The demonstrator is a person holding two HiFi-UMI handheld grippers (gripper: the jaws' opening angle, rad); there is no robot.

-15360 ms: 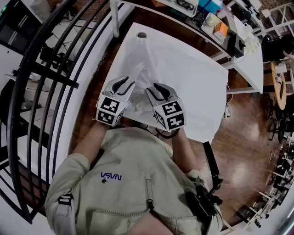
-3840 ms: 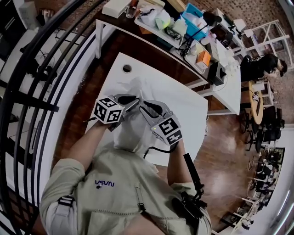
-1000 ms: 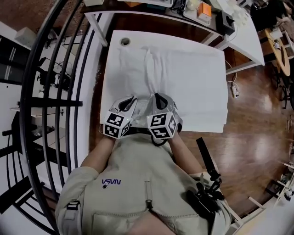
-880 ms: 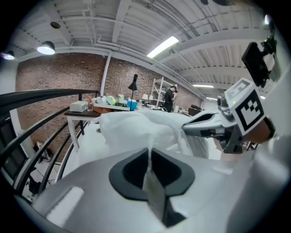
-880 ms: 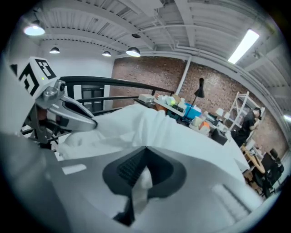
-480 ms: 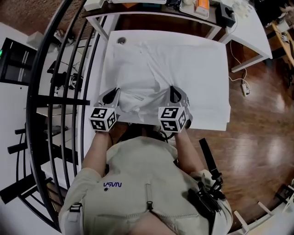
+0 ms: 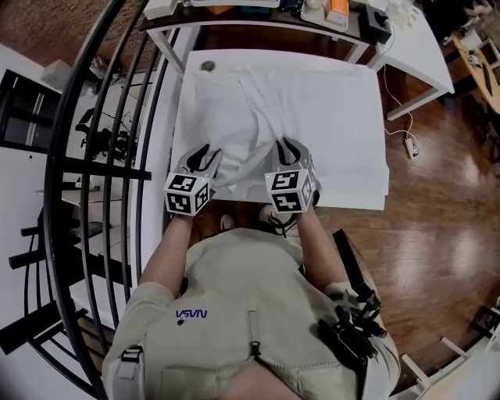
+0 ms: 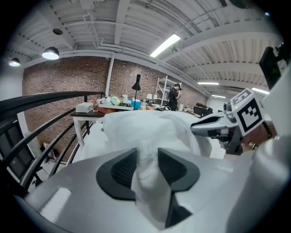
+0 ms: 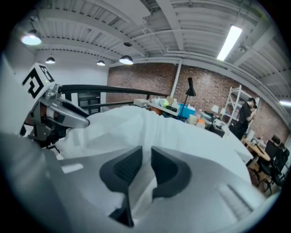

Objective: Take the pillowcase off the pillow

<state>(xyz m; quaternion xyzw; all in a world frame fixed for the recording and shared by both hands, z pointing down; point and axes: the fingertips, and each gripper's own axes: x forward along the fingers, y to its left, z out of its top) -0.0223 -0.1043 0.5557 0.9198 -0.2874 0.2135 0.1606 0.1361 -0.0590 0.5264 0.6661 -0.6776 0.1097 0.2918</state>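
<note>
A white pillow in its white pillowcase lies on the white table. Its near edge is bunched up between my two grippers. My left gripper holds a thick fold of the pillowcase that fills the gap between its pads. My right gripper has a thinner fold of the pillowcase between its pads. Both pairs of jaws have just been opening, with the cloth still between them. Each gripper also sees the other: the right gripper and the left gripper.
A black curved railing runs along the left of the table. A round hole marks the table's far left corner. Beyond it stands a cluttered desk. Wooden floor lies to the right.
From side by side a second ago, the grippers spread apart along the pillowcase's near edge, then came slightly back toward each other. The cloth edge between them now sags in folds.
</note>
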